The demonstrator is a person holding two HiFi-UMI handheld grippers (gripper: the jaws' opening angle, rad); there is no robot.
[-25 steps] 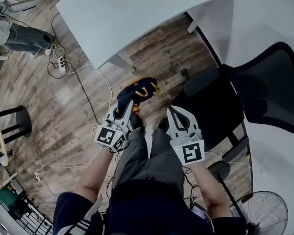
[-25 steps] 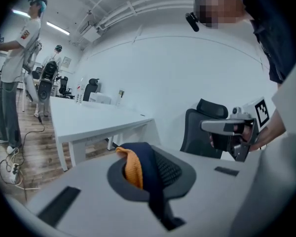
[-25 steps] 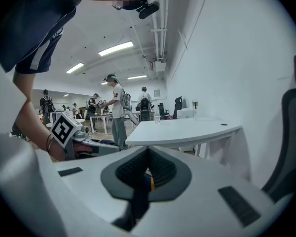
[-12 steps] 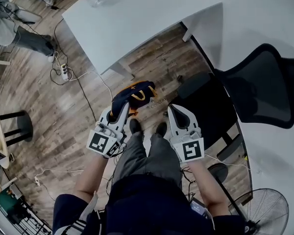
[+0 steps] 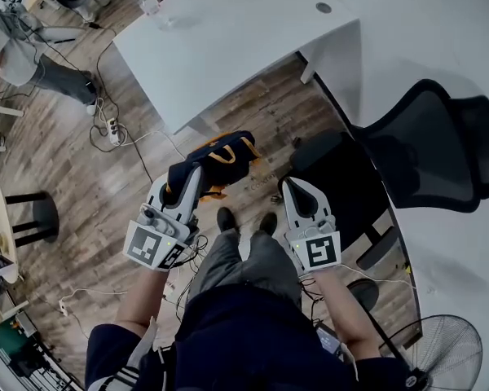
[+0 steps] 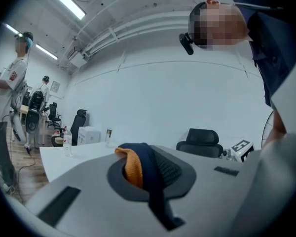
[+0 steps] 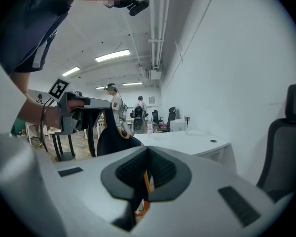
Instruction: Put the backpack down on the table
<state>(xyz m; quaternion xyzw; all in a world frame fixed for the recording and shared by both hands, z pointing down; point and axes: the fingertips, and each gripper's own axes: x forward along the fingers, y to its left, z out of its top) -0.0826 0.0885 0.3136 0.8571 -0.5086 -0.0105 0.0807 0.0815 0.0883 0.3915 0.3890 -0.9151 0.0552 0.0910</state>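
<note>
A navy backpack [image 5: 216, 160] with orange trim hangs above the wood floor in front of my legs. My left gripper [image 5: 194, 173] is shut on its navy and orange strap [image 6: 138, 167], which bulges out between the pads. From the right gripper view the bag [image 7: 116, 139] dangles below that left gripper [image 7: 84, 102]. My right gripper [image 5: 288, 184] stands beside the bag, to its right. Its jaws [image 7: 148, 152] are shut on a thin dark and orange strap that runs down between the pads. The white table [image 5: 228, 47] lies ahead of both grippers.
A black office chair [image 5: 424, 149] stands close on the right, a floor fan [image 5: 448, 353] behind it. Cables and a power strip [image 5: 110, 125] trail across the floor at the left, near a black stool [image 5: 33, 214]. A water bottle [image 5: 151, 5] stands on the table's far edge. A person [image 6: 10, 98] stands at the left.
The left gripper has risen with the backpack, which now hangs higher off the floor. The right gripper has come up a little as well. Both stay shut.
</note>
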